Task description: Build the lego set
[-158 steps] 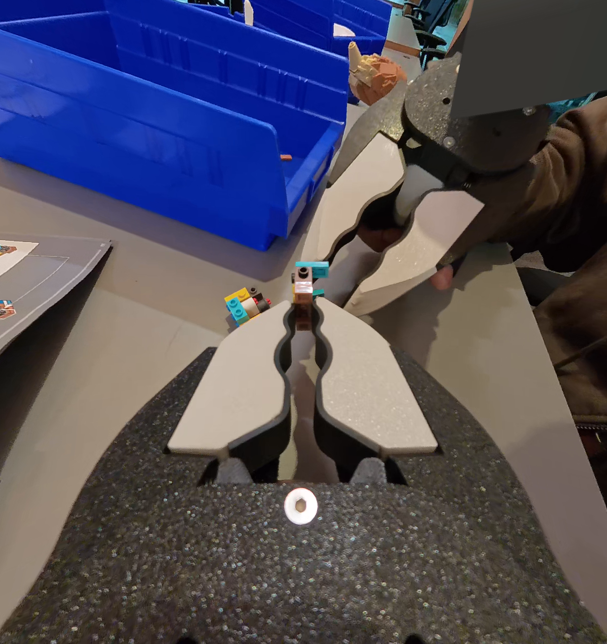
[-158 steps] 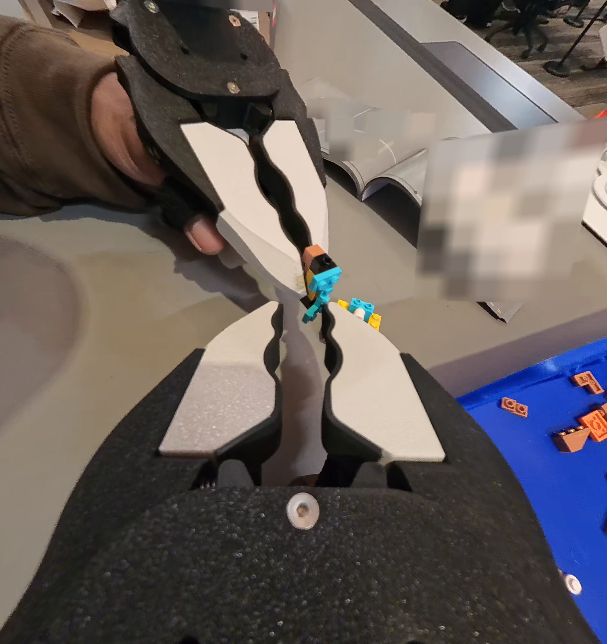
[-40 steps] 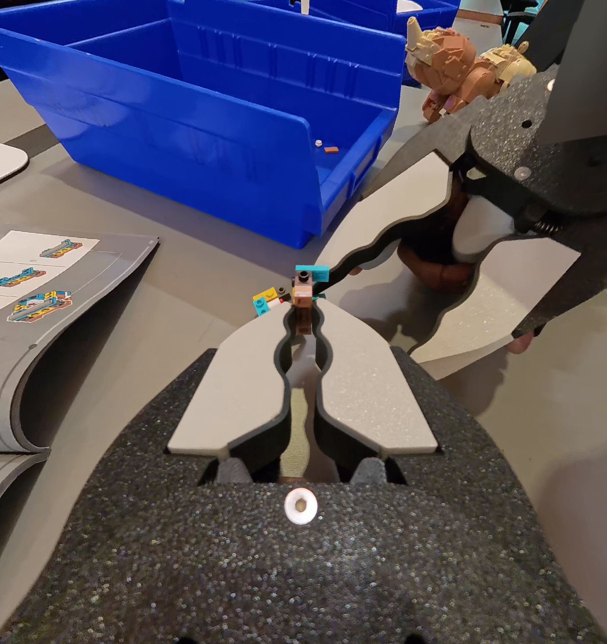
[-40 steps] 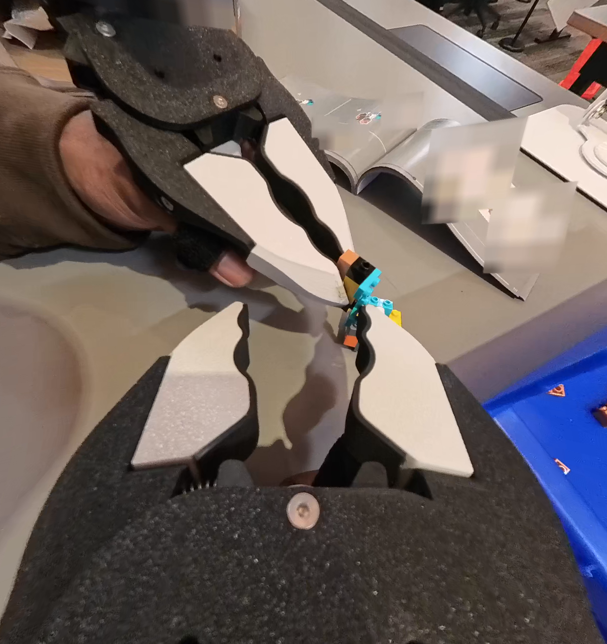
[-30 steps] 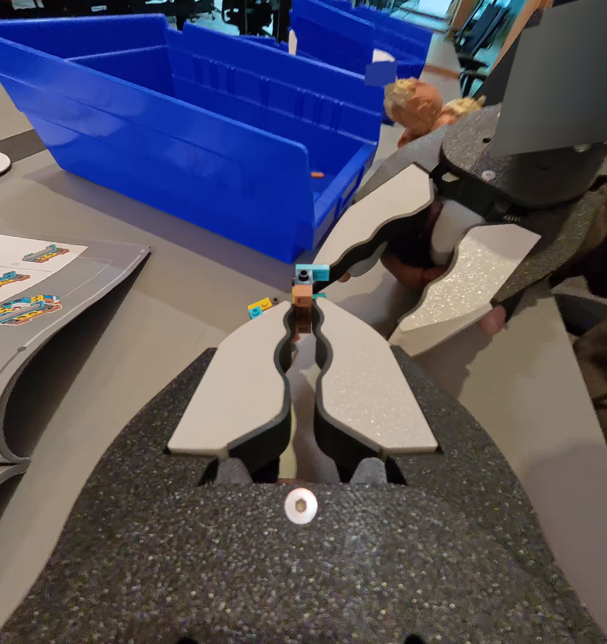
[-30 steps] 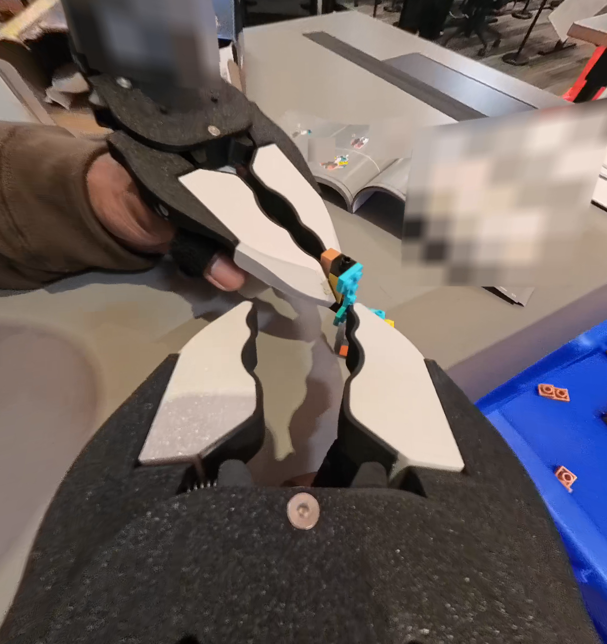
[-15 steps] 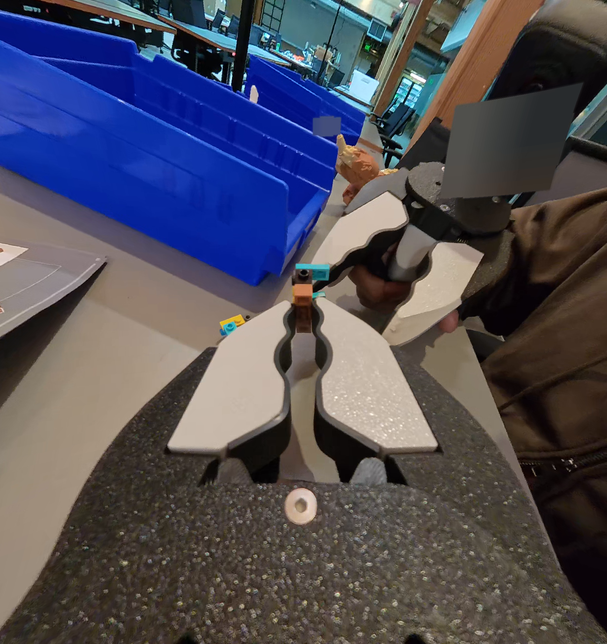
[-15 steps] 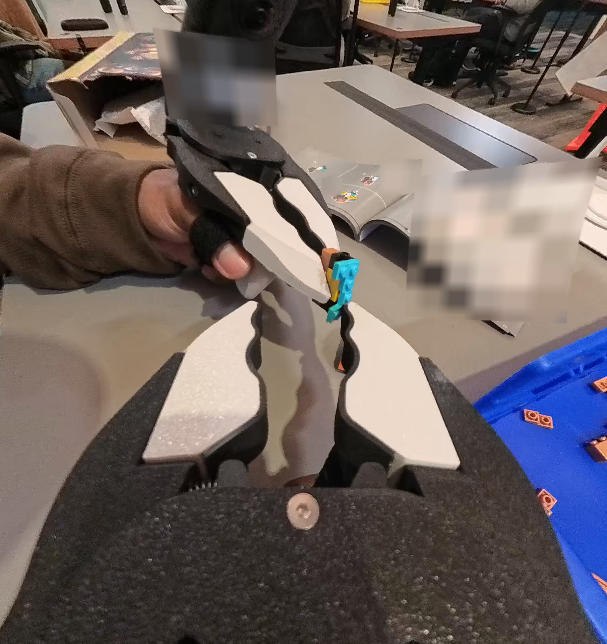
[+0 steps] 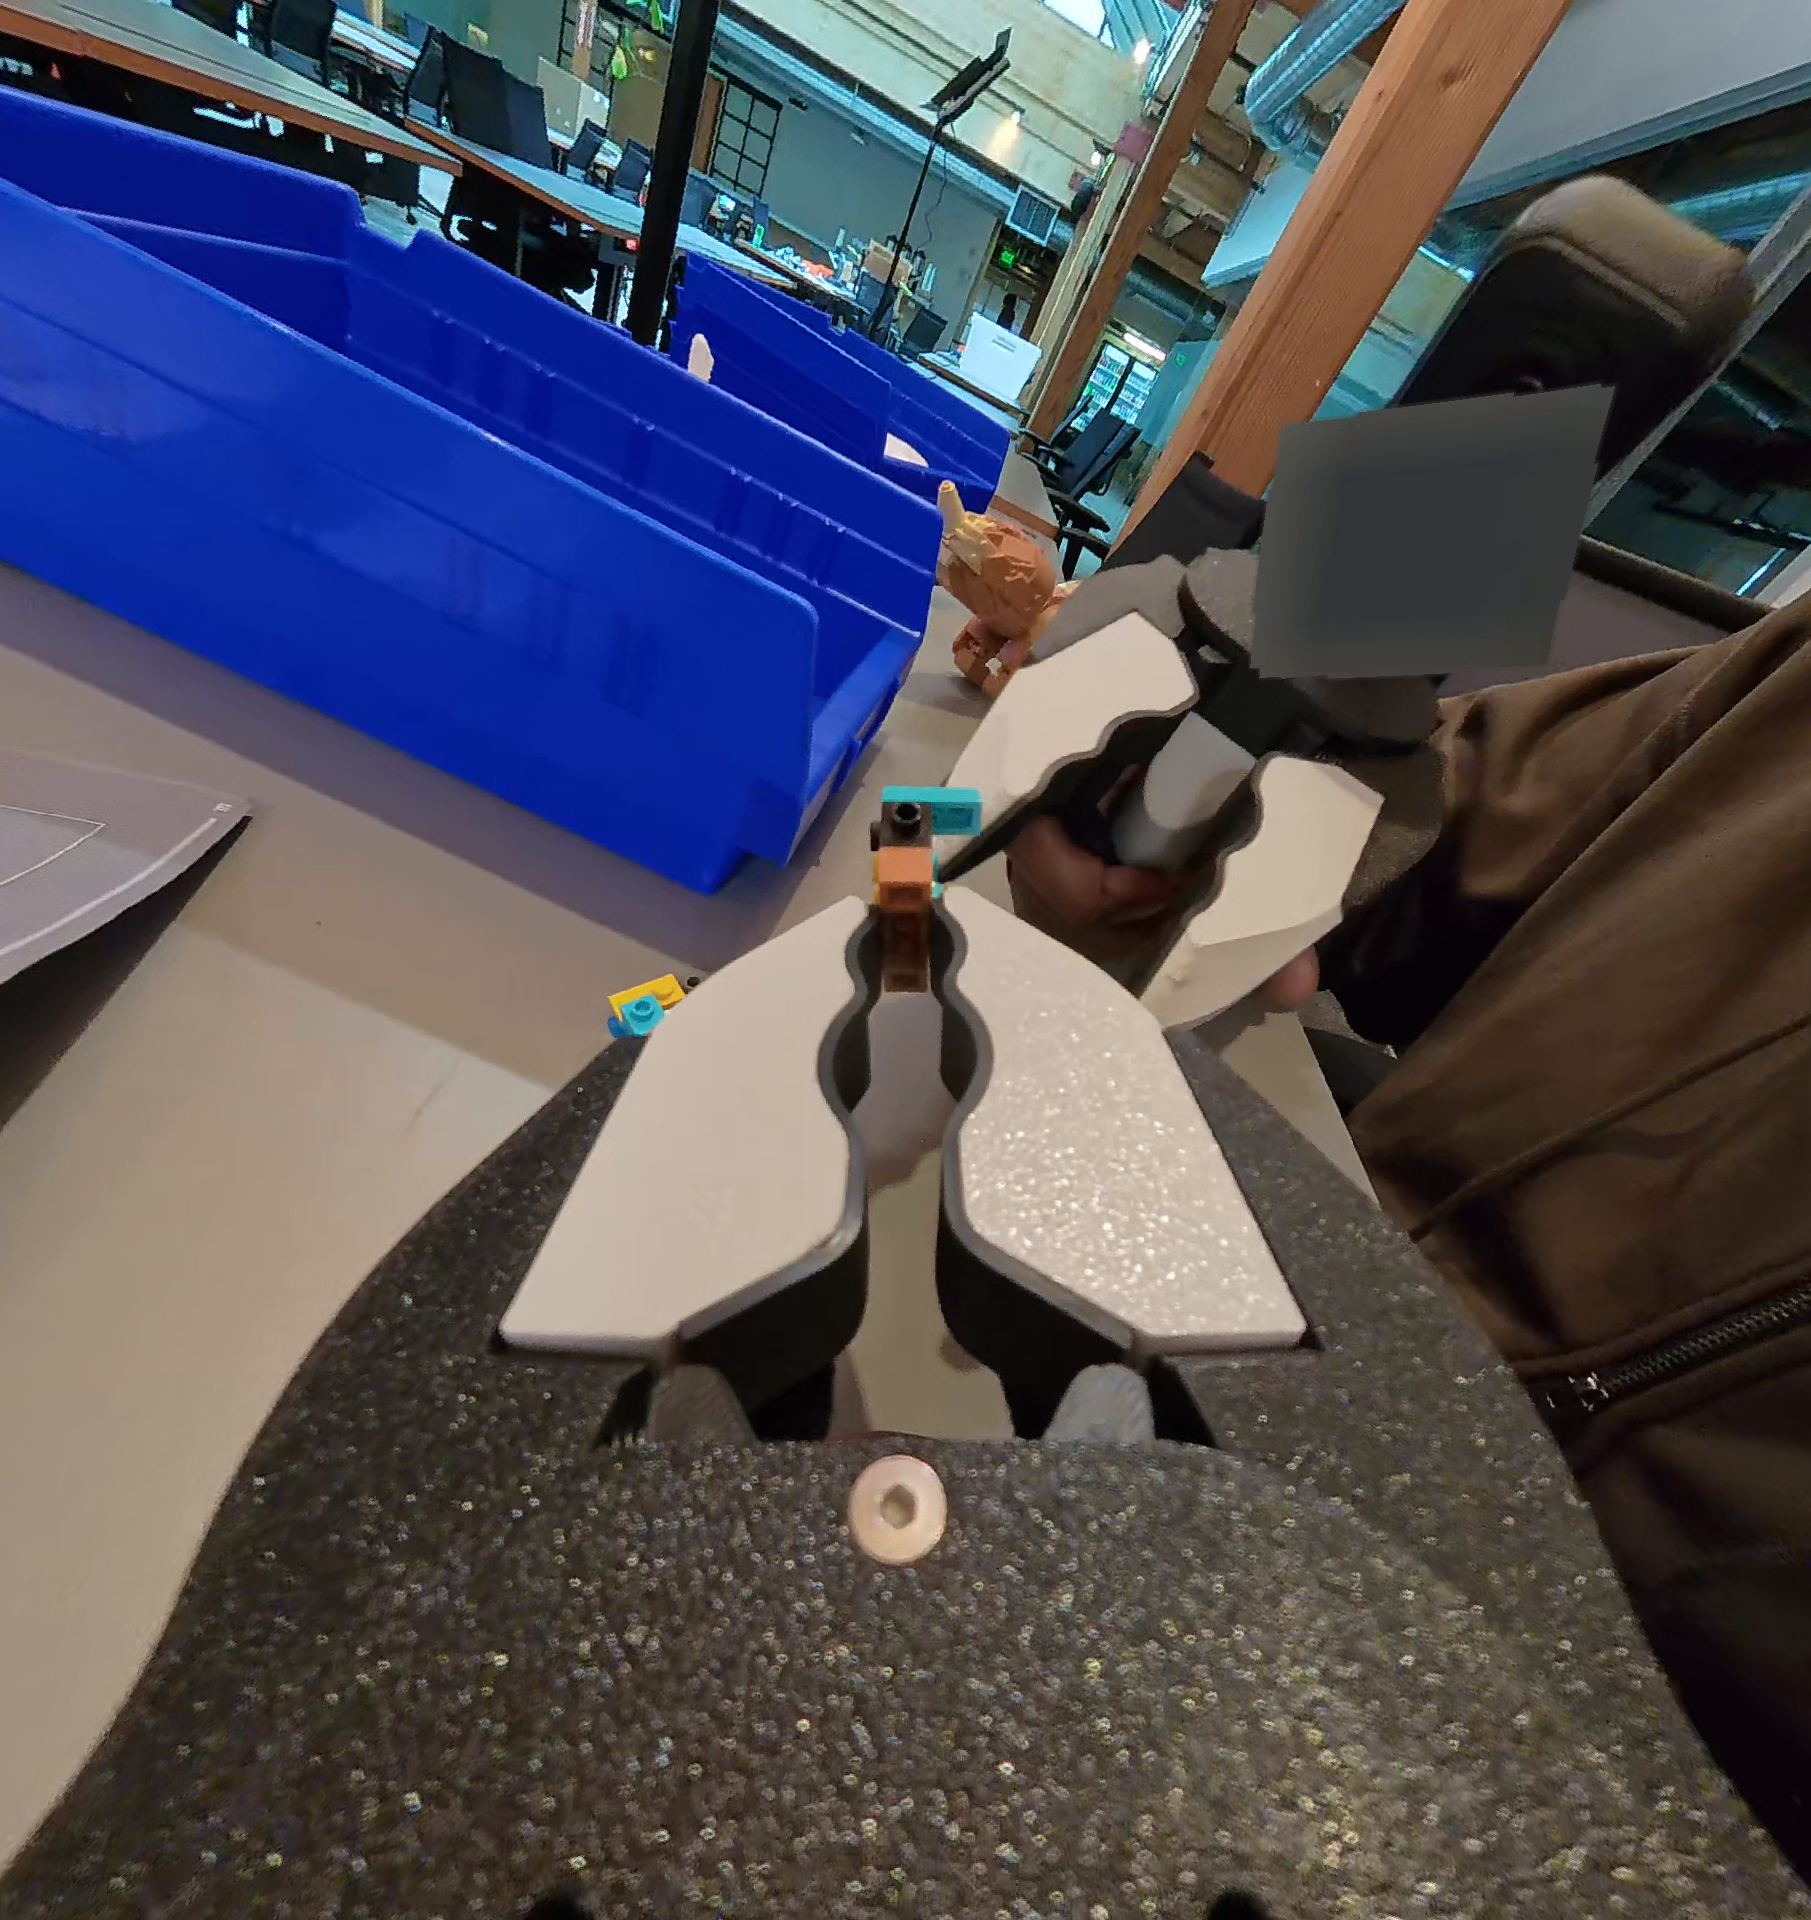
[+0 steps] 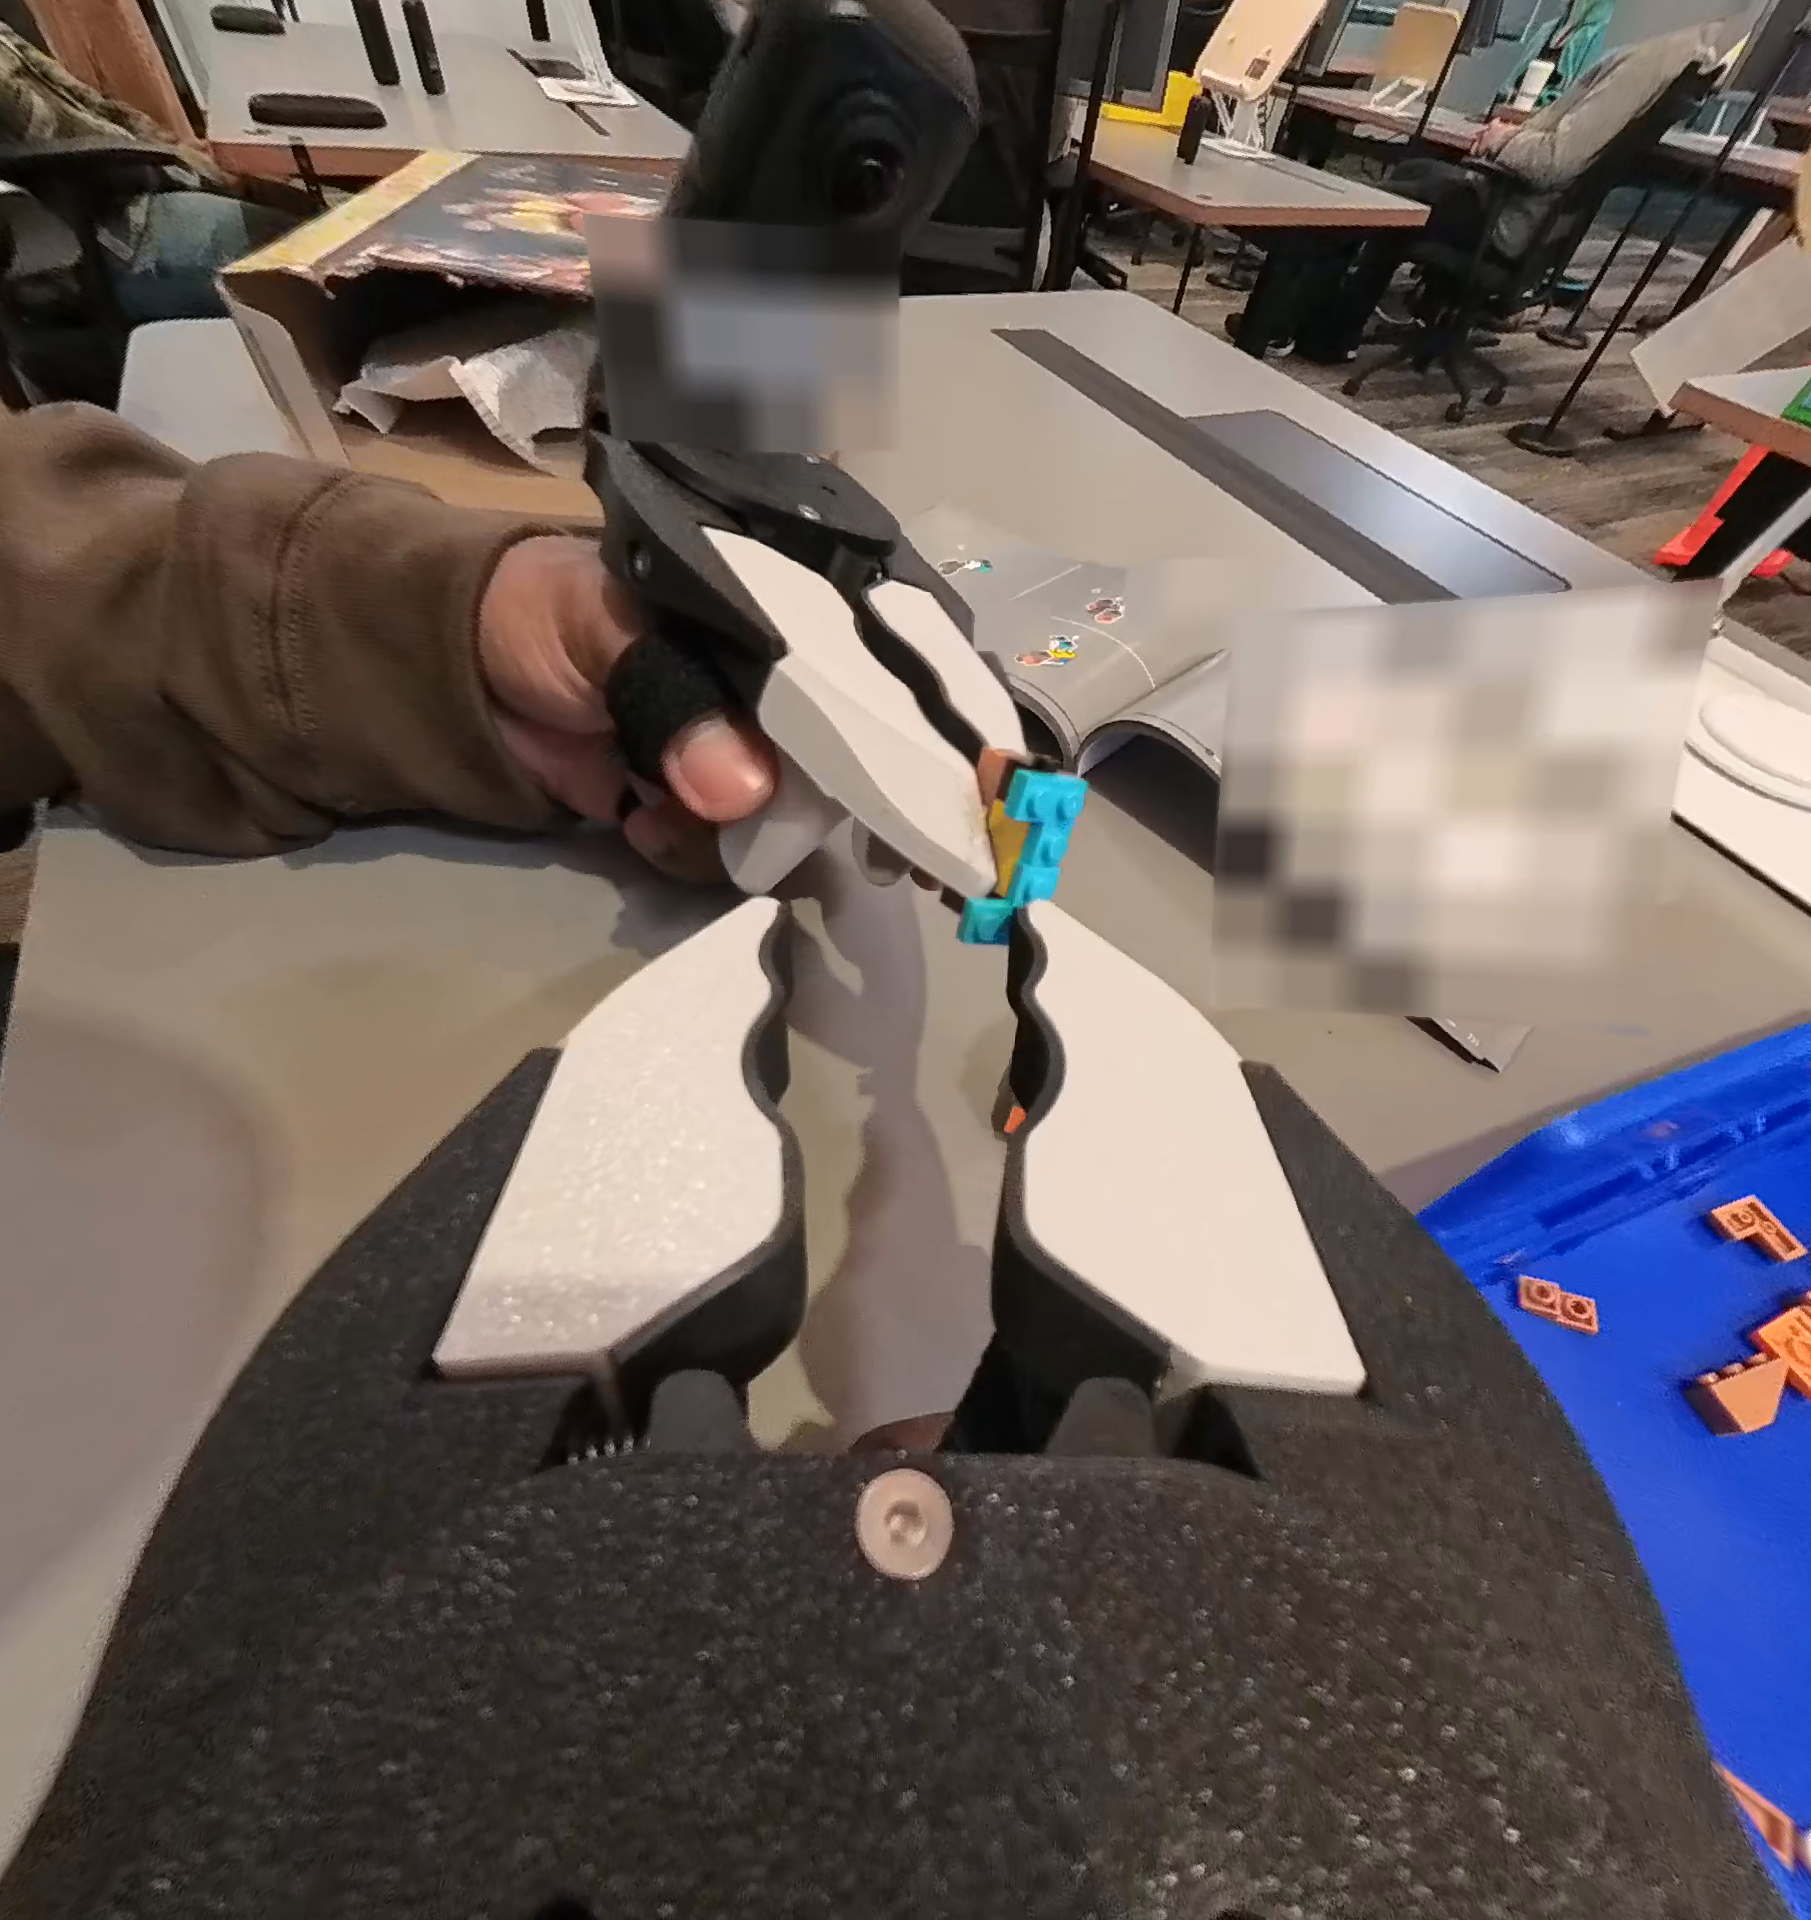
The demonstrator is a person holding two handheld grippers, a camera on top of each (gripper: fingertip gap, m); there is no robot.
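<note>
My left gripper (image 9: 903, 914) is shut on a small lego assembly (image 9: 903, 883) of brown, orange, black and teal pieces, held above the grey table. In the right wrist view the left gripper (image 10: 984, 821) shows the assembly's teal plates (image 10: 1041, 831) facing out. My right gripper (image 10: 899, 914) is open and empty. Its right fingertip (image 10: 1031, 935) sits beside the lowest teal plate; I cannot tell if they touch. It also shows in the left wrist view (image 9: 1067, 935), open, just right of the assembly. A loose yellow and teal lego cluster (image 9: 643, 1006) lies on the table, left of my left gripper.
Blue bins (image 9: 413, 582) stand behind, one holding several orange pieces (image 10: 1784, 1340). An open instruction booklet (image 10: 1088, 665) lies on the grey table (image 9: 257, 1091). A brown lego figure (image 9: 994, 592) stands past the bins. A person's brown sleeve (image 10: 205, 623) holds the left gripper. The grippers are tip to tip, or close to it.
The right gripper has opened from nearly shut. Both grippers have risen and tilted up from the table, and the left gripper still holds the assembly. The loose cluster stays on the table.
</note>
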